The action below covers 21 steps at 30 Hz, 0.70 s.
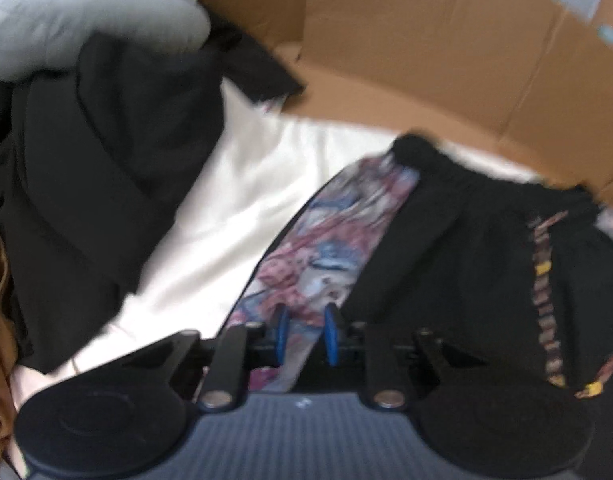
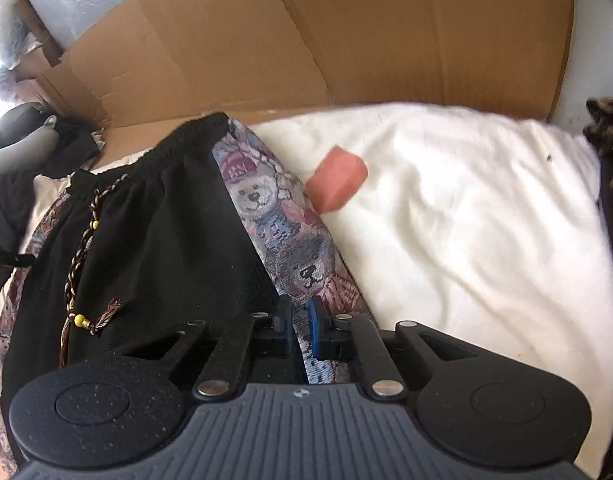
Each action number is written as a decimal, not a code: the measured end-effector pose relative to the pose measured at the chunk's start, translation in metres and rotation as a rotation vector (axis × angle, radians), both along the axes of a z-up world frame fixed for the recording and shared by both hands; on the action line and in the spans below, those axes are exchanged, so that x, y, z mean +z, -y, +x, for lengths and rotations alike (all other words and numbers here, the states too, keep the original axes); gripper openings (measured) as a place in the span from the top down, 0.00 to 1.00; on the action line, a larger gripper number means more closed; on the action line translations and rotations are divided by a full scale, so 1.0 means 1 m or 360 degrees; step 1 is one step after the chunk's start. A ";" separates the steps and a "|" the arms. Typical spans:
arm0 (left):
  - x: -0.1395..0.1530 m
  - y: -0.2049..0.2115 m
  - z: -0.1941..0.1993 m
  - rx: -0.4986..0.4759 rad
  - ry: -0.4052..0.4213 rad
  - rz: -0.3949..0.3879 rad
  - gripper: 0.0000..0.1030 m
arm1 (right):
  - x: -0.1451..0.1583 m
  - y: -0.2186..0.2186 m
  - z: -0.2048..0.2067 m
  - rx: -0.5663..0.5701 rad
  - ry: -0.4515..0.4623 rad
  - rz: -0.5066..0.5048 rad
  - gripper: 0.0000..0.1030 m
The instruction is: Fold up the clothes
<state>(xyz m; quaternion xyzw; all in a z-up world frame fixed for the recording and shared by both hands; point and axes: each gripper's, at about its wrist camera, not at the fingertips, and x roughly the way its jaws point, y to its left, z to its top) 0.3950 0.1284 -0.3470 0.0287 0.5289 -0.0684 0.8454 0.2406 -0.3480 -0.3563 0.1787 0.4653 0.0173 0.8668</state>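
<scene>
Both grippers, left gripper (image 1: 306,330) and right gripper (image 2: 300,322), pinch the shorts' (image 2: 154,240) near teddy-print side panels (waistband far); shorts lie flat, unfolded; black pile (image 1: 106,168) waits left.

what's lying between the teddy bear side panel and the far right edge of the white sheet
In the right wrist view, a salmon-pink block lies on the white sheet right beside the teddy bear panel; beyond it, only bare sheet.
</scene>
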 end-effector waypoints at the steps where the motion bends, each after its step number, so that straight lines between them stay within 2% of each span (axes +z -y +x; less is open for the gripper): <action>1: -0.004 0.001 0.001 -0.0021 -0.0002 0.0029 0.86 | -0.002 0.000 0.001 -0.0002 -0.0017 0.0016 0.89; 3: -0.001 0.003 0.004 -0.0031 -0.0005 0.0057 0.88 | 0.000 0.003 0.001 -0.0024 -0.0007 0.0042 0.89; 7: 0.021 -0.003 -0.001 -0.0046 0.0058 -0.0044 0.87 | 0.015 0.018 -0.006 -0.0114 0.0091 0.0028 0.89; 12: 0.034 -0.013 -0.008 -0.0042 0.0093 -0.0072 0.84 | 0.013 0.032 -0.007 -0.0196 0.0088 -0.0010 0.90; 15: 0.030 -0.014 -0.008 -0.0092 0.0065 -0.0095 0.84 | 0.010 0.026 -0.005 -0.0146 0.0092 0.0011 0.90; 21: 0.009 -0.011 -0.013 -0.0145 -0.0027 -0.0002 0.83 | -0.007 0.000 0.014 0.0007 0.0006 -0.0094 0.90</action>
